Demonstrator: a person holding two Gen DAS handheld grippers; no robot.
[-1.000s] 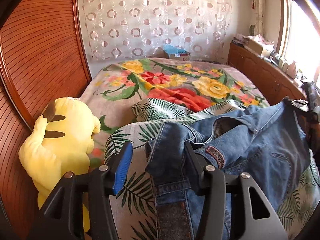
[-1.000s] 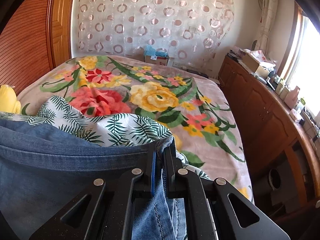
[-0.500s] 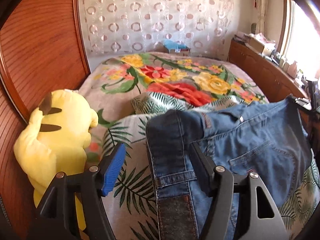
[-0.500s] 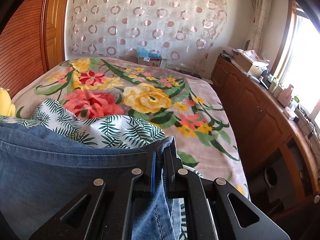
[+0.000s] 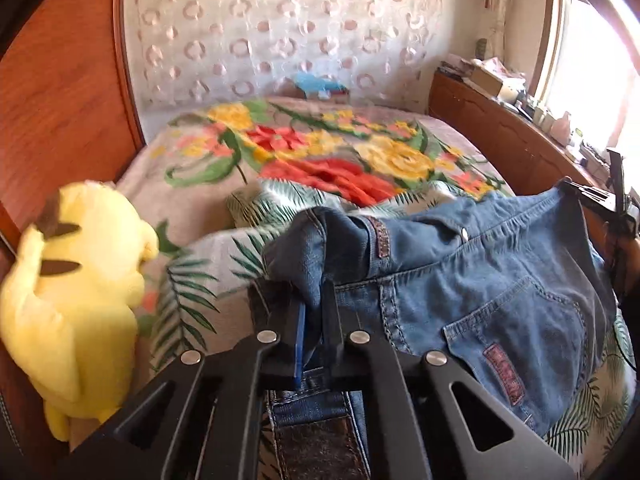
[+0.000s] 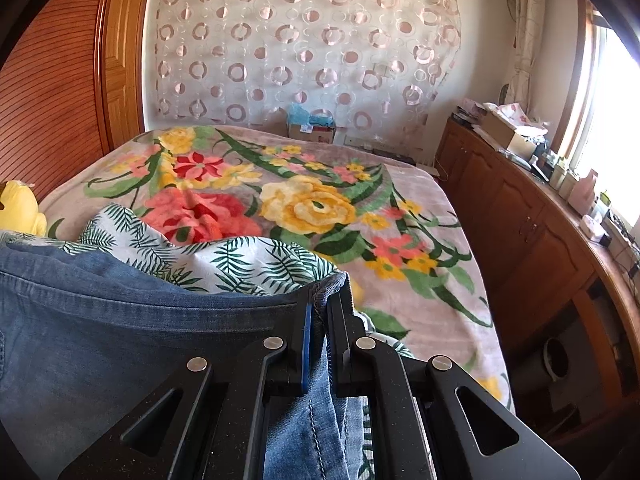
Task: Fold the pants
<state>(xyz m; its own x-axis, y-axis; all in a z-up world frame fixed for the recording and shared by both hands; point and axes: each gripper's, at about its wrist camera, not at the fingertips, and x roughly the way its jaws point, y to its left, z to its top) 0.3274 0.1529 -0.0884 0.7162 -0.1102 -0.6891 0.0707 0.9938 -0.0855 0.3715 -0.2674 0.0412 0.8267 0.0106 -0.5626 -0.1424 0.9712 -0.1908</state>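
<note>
1. pants (image 5: 480, 280): blue denim, spread waist-up over a leaf-print sheet (image 5: 200, 280) on the bed (image 6: 400, 200).
2. left gripper (image 5: 314, 304): clamped on a bunched waistband corner of the pants.
3. right gripper (image 6: 320, 308): clamped on the opposite waistband edge.
4. yellow plush toy (image 5: 72, 300): lying beside the sheet, against the wooden headboard (image 5: 60, 100).
</note>
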